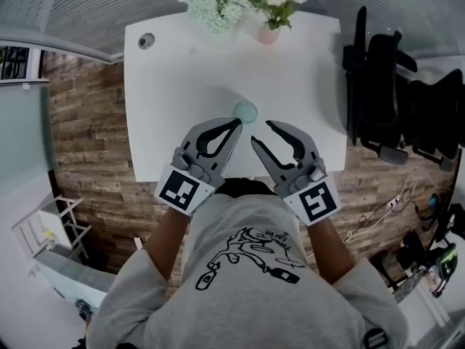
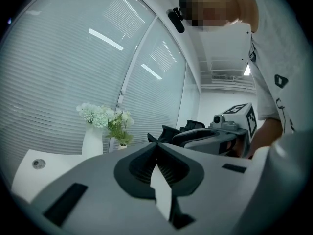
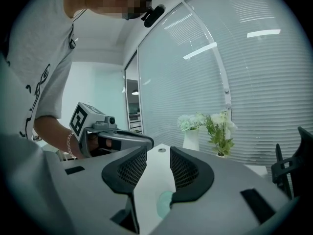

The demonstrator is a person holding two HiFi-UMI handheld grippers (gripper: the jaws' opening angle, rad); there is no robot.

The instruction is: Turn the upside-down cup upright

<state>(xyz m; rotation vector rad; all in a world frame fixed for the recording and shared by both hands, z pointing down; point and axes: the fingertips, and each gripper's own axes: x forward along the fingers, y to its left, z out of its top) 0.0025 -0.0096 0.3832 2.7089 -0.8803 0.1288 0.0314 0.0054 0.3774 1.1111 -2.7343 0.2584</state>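
A small pale green cup [image 1: 245,111] stands on the white table [image 1: 174,86], close to its near edge. From above I cannot tell which way up it is. My left gripper [image 1: 236,124] hovers just left of and nearer than the cup, jaws shut with nothing in them [image 2: 157,146]. My right gripper [image 1: 261,131] sits just right of the cup, jaws apart and empty. In the right gripper view the cup [image 3: 164,204] shows low between the open fingers [image 3: 157,153], partly hidden by the right pad.
A white vase of pale flowers [image 1: 216,4] and a pink pot with a plant [image 1: 269,29] stand at the table's far edge. A cable hole [image 1: 146,41] marks the far left corner. A black office chair [image 1: 385,93] stands to the right of the table.
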